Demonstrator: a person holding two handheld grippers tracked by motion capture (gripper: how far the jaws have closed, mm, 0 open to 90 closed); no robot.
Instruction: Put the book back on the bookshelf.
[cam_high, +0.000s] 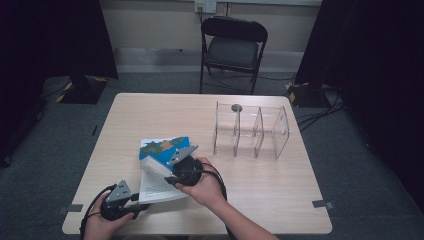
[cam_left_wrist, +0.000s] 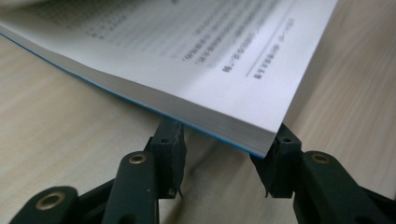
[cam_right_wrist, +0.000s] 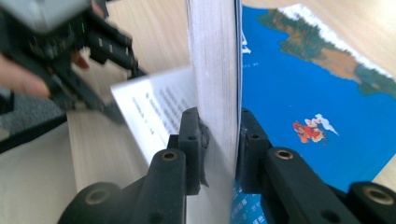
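Note:
A paperback book (cam_high: 167, 146) with a blue illustrated cover lies open near the table's front left. My right gripper (cam_high: 167, 175) is shut on a raised block of pages (cam_right_wrist: 212, 60) together with the blue cover (cam_right_wrist: 299, 93); the block stands on edge between the jaws of this gripper (cam_right_wrist: 219, 135). My left gripper (cam_high: 142, 197) is at the near corner of the printed white pages (cam_high: 157, 185). In the left gripper view this gripper (cam_left_wrist: 224, 154) has its jaws closed on either side of that thick page corner (cam_left_wrist: 210, 46). The left gripper (cam_right_wrist: 112, 112) also appears at the page edge in the right gripper view.
A clear acrylic divider rack (cam_high: 252, 131) stands on the right half of the wooden table (cam_high: 280, 190), with a small dark round object (cam_high: 236, 107) at its top. A black folding chair (cam_high: 232, 47) stands beyond the far edge.

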